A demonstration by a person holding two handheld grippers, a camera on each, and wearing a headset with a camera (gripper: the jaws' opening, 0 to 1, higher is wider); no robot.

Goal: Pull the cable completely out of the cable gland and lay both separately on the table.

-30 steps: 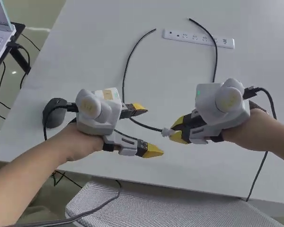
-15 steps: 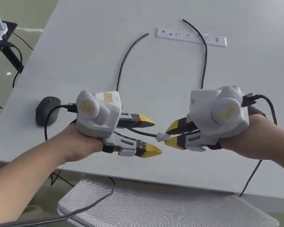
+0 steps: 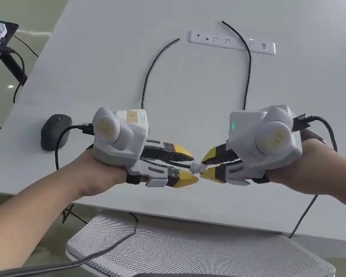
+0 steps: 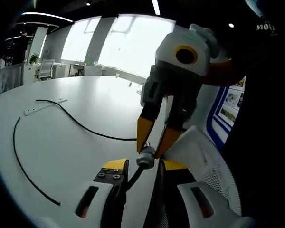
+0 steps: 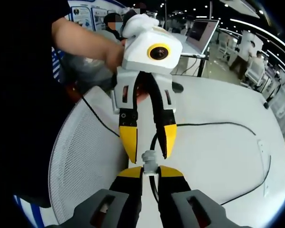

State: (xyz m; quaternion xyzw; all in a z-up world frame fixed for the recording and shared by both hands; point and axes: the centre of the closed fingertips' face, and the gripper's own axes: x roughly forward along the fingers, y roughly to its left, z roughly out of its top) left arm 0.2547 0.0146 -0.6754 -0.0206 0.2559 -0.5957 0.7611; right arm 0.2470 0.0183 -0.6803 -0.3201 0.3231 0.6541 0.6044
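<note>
Slippage is the risk: the right hand-held gripper pinches the white cable gland over the near edge of the bench, while the left hand-held gripper sits part open around the black cable beside it. Pulling before those jaws bite would merely slide them along the cable.

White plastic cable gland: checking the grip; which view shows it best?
Right gripper view: the white plastic cable gland is well lit, centred in the right claw. The left gripper view shows it dimmer, backlit; the head view, a speck.
</note>
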